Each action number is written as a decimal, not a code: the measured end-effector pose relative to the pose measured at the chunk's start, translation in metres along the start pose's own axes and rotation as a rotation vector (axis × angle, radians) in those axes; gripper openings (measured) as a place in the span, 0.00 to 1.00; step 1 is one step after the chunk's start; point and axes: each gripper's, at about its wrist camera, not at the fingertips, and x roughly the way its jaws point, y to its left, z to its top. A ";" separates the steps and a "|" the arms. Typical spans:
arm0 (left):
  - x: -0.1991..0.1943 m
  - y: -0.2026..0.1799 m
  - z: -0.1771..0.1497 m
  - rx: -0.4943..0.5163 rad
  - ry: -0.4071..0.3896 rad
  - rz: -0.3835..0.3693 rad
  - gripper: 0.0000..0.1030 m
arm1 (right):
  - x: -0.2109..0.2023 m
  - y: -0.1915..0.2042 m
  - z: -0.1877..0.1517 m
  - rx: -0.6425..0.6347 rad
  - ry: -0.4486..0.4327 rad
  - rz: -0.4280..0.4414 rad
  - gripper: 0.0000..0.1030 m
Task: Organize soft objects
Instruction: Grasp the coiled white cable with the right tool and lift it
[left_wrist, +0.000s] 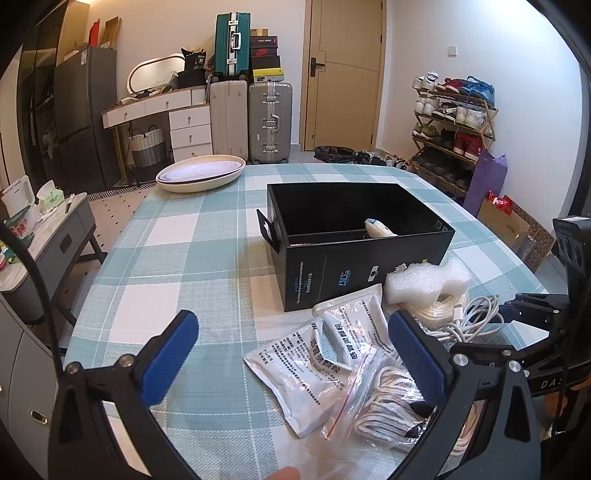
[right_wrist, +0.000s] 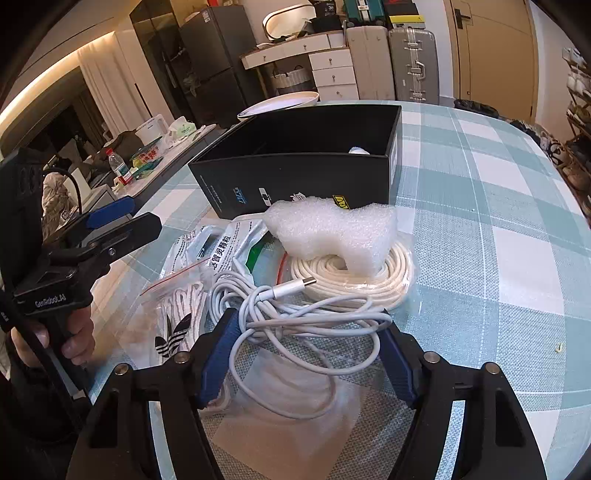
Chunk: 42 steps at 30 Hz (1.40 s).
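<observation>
My right gripper points down at a tangled white USB cable. Its blue pads stand either side of the loops, which reach both pads without being squeezed. Just beyond lie a coiled white cord and a lump of white foam. My left gripper hangs open over white medicine sachets and a zip bag of white laces, holding nothing. An open black box stands behind them, with a small white and blue plush toy inside.
The checked tablecloth covers a rounded table. A stack of oval plates sits at its far left edge. A grey side table with bottles and a kettle stands left of the table. Suitcases and a shoe rack line the far wall.
</observation>
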 end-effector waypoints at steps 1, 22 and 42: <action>0.000 0.000 0.000 0.000 -0.001 0.000 1.00 | -0.001 0.000 0.000 -0.001 0.000 0.012 0.61; -0.002 0.006 0.001 -0.016 -0.007 -0.004 1.00 | -0.013 0.003 0.000 -0.059 -0.060 0.065 0.24; -0.002 0.007 -0.001 -0.018 0.011 -0.013 1.00 | -0.026 0.014 0.000 -0.087 -0.144 0.118 0.25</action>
